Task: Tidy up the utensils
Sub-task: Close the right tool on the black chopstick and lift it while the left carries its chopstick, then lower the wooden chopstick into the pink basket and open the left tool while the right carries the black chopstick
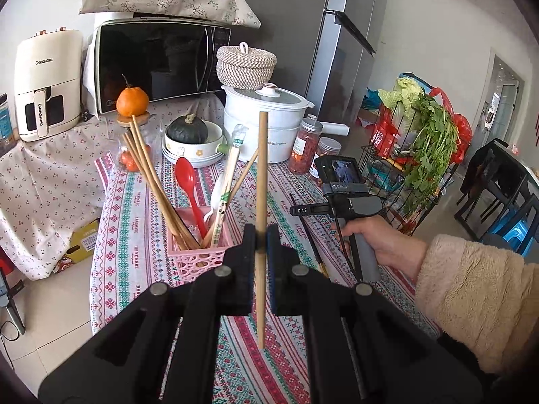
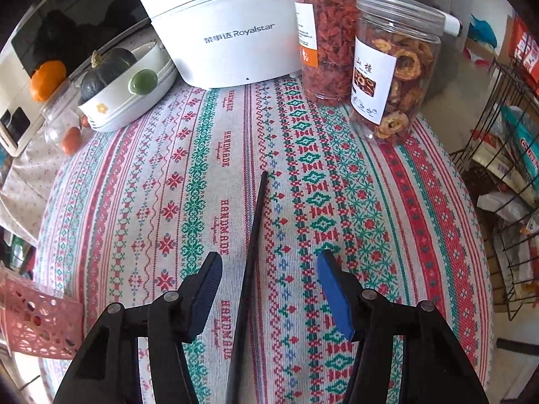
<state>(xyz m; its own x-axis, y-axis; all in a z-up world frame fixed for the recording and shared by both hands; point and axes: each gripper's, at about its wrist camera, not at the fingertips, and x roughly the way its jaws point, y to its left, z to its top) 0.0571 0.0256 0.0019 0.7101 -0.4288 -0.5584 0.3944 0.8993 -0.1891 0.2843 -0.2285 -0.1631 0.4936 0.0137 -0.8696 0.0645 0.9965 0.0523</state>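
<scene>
A wooden chopstick [image 1: 261,222] is clamped upright between the pads of the left gripper [image 1: 261,239], held near its lower half, so a long length stands above the grip. The pink lattice basket [image 1: 188,252], at about ten o'clock from the gripper in the left wrist view, already holds several wooden chopsticks [image 1: 151,181], a red plastic spoon [image 1: 190,188] and printed chopsticks [image 1: 224,198].

In the right wrist view, the right gripper [image 2: 269,289] stands apart around a black chopstick [image 2: 251,262] that lies flat on the patterned tablecloth [image 2: 337,175], its tip pointing toward twelve o'clock. The pads are not seen to touch it; nothing is grasped there yet.

Several risks are judged from this. The wooden chopstick is pinched at one narrow point, so it could pivot or slide if tilted quickly toward the basket. Its lower end could be caught on the crowded utensils or the basket rim, and the light basket could be tipped. The black chopstick is thin and flat against cloth; if the pads are closed too high, it may be missed, rolled aside, or the cloth pinched. The two snack jars [image 2: 387,67] at one o'clock could be knocked by a forward overshoot.
</scene>
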